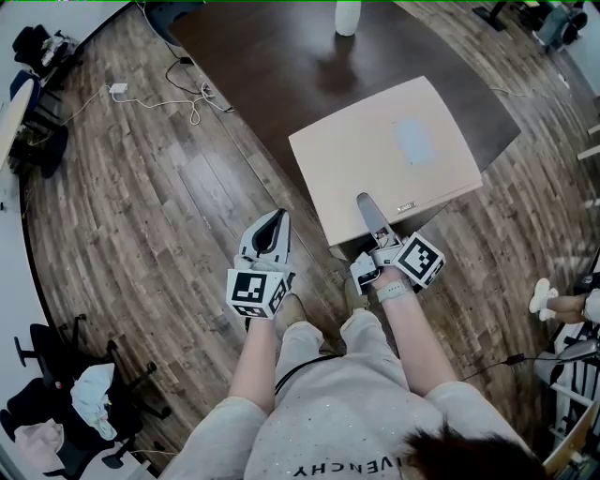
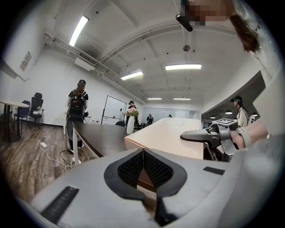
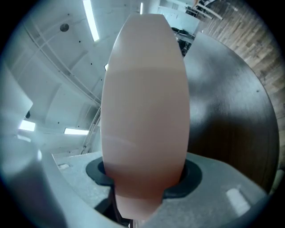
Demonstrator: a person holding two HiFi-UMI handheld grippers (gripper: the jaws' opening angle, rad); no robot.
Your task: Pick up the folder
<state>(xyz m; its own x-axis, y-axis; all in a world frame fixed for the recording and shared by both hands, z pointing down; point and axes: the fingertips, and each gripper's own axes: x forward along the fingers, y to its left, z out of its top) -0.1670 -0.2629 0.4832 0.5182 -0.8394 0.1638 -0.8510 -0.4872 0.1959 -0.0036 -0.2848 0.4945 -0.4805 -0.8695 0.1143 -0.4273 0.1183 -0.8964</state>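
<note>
The folder (image 1: 389, 155) is a wide, pale pink-beige slab held roughly level above the dark table (image 1: 262, 56). My right gripper (image 1: 367, 208) is shut on the middle of its near edge, one jaw lying on top. In the right gripper view the folder (image 3: 144, 111) fills the centre between the jaws of the right gripper (image 3: 142, 187). My left gripper (image 1: 275, 220) hangs to the left of the folder, over the wooden floor, shut and empty. In the left gripper view the left gripper (image 2: 143, 151) has its pads together, with the folder (image 2: 167, 133) and the right gripper (image 2: 189, 135) ahead to the right.
A white bottle (image 1: 347, 17) stands at the table's far side. A white cable and adapter (image 1: 178, 98) lie on the floor to the left. Black office chairs with clothes (image 1: 66, 394) stand at the lower left. Several people (image 2: 78, 111) stand in the room beyond the table.
</note>
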